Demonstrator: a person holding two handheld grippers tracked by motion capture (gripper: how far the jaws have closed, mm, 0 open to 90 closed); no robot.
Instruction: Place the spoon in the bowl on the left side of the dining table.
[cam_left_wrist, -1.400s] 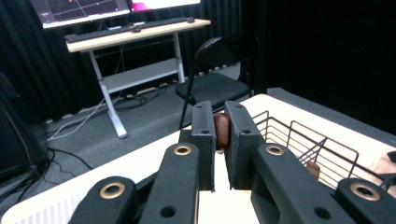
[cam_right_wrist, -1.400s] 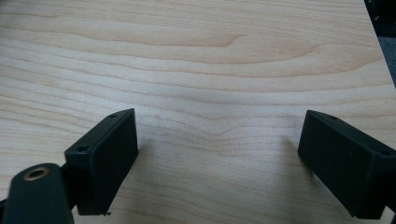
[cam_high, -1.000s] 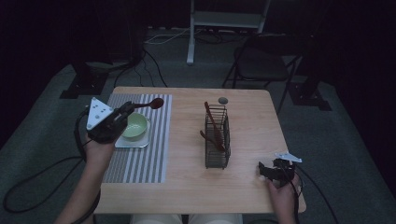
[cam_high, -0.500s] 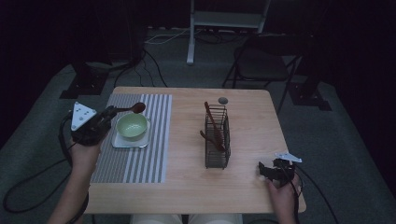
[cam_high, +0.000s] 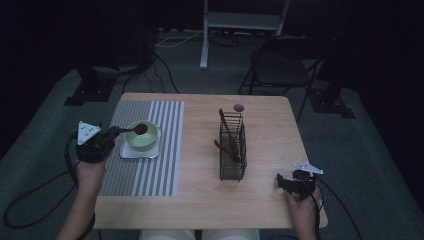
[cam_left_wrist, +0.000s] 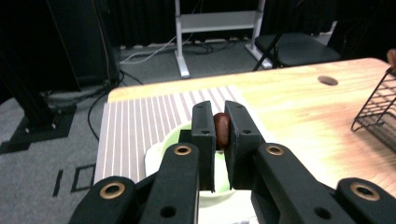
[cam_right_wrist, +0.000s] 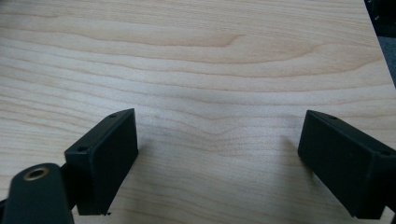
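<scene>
Left tool (cam_high: 114, 134) drawn back leftward with its spoon (cam_high: 135, 130) now over the green bowl (cam_high: 142, 137), jaws clenched on the handle, right tool (cam_high: 286, 184) spread wide, low over bare counter (cam_right_wrist: 196, 60)

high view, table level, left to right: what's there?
Left gripper → green bowl → wire basket → right gripper.

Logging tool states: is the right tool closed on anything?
No, the right tool has its jaws wide apart over bare wooden table, nothing between them.
</scene>
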